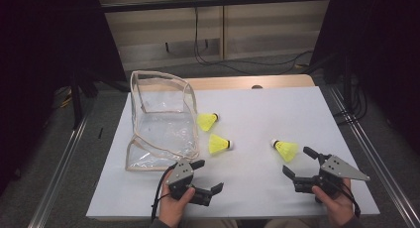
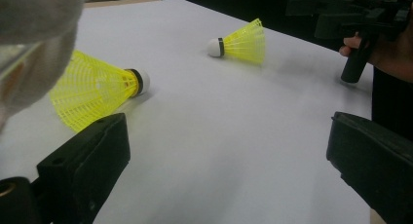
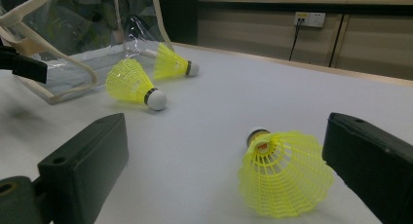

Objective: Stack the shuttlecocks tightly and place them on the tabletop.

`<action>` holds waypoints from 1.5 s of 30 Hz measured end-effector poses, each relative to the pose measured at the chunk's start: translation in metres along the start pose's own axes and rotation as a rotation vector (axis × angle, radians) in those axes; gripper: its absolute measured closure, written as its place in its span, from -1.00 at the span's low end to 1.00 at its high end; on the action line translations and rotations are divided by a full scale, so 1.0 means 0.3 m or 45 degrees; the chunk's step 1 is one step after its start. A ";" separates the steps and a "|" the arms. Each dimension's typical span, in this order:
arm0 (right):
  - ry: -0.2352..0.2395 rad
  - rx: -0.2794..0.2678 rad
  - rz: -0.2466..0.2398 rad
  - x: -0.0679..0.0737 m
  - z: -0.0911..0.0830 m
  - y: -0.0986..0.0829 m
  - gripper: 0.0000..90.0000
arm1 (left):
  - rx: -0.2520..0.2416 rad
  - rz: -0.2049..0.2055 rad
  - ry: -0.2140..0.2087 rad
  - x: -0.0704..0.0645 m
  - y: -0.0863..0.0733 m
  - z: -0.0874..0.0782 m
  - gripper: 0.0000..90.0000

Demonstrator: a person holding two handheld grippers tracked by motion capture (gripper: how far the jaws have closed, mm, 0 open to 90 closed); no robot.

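Observation:
Three yellow shuttlecocks lie on the white table top (image 1: 262, 109). One shuttlecock (image 1: 207, 121) rests beside the clear bag (image 1: 161, 121), a second shuttlecock (image 1: 219, 144) lies just in front of it, and a third shuttlecock (image 1: 286, 149) lies at the right. My left gripper (image 1: 208, 176) is open near the front edge, below the bag's corner. In its view the second shuttlecock (image 2: 95, 92) lies ahead of the left jaw. My right gripper (image 1: 298, 161) is open, and the third shuttlecock (image 3: 282, 177) lies just ahead of its jaws, untouched.
The clear bag (image 3: 73, 34) with beige trim stands open-topped on the table's left half. Black curtains and metal rails (image 1: 59, 163) flank the table. Cables (image 1: 237, 64) run along the floor behind it.

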State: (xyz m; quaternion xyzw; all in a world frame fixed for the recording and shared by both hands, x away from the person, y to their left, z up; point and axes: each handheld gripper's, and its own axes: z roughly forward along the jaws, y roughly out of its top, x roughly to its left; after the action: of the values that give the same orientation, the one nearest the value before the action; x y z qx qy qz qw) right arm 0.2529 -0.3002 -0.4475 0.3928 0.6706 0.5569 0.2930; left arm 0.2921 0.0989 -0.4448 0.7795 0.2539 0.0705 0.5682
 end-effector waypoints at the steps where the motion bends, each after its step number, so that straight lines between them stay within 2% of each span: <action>1: 0.003 -0.002 0.000 0.001 0.000 0.000 -0.95 | -0.004 -0.005 0.002 -0.002 0.000 0.002 -0.95; 13: 0.002 -0.004 -0.001 0.000 0.000 0.002 -0.95 | -0.014 -0.003 0.014 -0.015 0.009 0.027 -0.96; 16: 0.003 -0.005 -0.001 -0.001 0.000 0.001 -0.94 | 0.008 0.018 0.024 -0.022 0.011 0.036 -0.96; 21: 0.004 -0.004 -0.004 -0.001 0.000 0.002 -0.94 | 0.014 0.020 0.010 -0.028 0.011 0.049 -0.96; 26: 0.004 -0.005 -0.001 -0.001 -0.001 0.002 -0.94 | 0.007 0.022 0.016 -0.038 0.019 0.066 -0.95; 34: 0.011 0.003 -0.004 0.001 0.001 0.000 -0.94 | 0.009 0.052 0.028 -0.058 0.034 0.088 -0.95; 41: 0.016 0.005 -0.002 0.001 0.001 0.000 -0.94 | 0.009 0.032 0.019 -0.075 0.053 0.111 -0.95; 45: 0.019 0.007 0.000 0.002 0.002 -0.001 -0.94 | 0.029 0.048 0.029 -0.083 0.065 0.123 -0.95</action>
State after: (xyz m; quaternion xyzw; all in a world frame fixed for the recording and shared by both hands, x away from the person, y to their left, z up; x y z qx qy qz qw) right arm 0.2530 -0.2994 -0.4477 0.3894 0.6744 0.5579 0.2868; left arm 0.2914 0.0512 -0.4351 0.7897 0.2463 0.0873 0.5551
